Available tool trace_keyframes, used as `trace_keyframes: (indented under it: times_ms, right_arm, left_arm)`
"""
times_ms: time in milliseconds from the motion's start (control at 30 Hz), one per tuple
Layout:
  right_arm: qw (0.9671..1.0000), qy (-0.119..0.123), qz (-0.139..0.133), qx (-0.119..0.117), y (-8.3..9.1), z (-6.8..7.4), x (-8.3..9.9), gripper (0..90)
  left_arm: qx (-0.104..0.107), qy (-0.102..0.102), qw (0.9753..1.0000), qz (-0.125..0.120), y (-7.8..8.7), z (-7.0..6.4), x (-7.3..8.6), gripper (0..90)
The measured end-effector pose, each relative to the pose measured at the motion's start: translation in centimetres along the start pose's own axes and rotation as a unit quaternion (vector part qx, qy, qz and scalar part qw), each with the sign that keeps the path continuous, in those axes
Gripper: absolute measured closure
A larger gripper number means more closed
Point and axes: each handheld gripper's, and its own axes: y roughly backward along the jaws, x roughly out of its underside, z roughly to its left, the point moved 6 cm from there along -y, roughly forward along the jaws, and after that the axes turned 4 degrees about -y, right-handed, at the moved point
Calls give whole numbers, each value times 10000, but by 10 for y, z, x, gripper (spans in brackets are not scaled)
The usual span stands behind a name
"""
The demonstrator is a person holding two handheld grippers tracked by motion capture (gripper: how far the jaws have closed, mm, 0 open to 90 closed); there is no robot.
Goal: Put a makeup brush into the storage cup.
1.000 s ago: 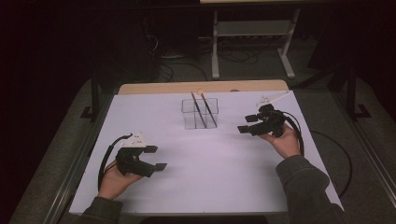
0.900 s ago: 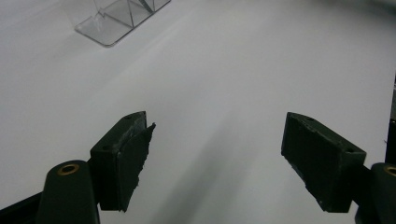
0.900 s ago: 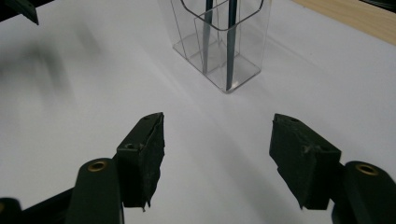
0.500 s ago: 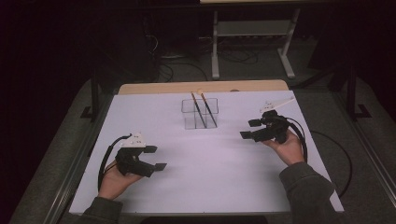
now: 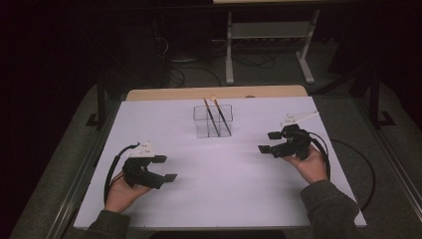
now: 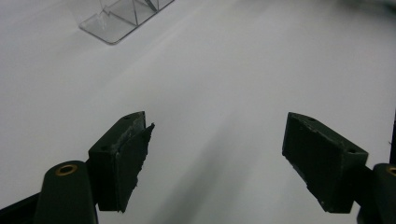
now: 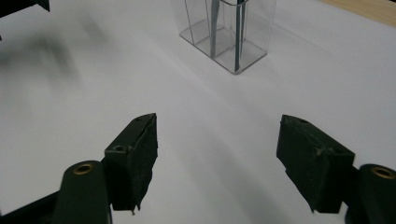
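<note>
Brushes (image 5: pixel 216 117), two slim and dark-handled, stood tilted in clear plastic box (image 5: pixel 213 121). Right gripper (image 5: pixel 271 142) sat nearer the box than left gripper (image 5: pixel 168 169); both had jaws apart, empty.

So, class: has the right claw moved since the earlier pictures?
Yes. The right claw has drawn back toward the person, farther from the clear holder.

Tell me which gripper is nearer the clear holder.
Right. The right gripper sits just right of the clear holder; the left gripper lies farther off, nearer the person.
</note>
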Motion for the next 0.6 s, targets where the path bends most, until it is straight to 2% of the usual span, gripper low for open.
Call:
trace_keyframes:
  times_ms: [600]
  right_arm:
    - [9998, -69, -144, 144, 11, 6, 17, 208]
  left_arm:
    - [-10, 29, 10000, 0, 0, 1, 1, 215]
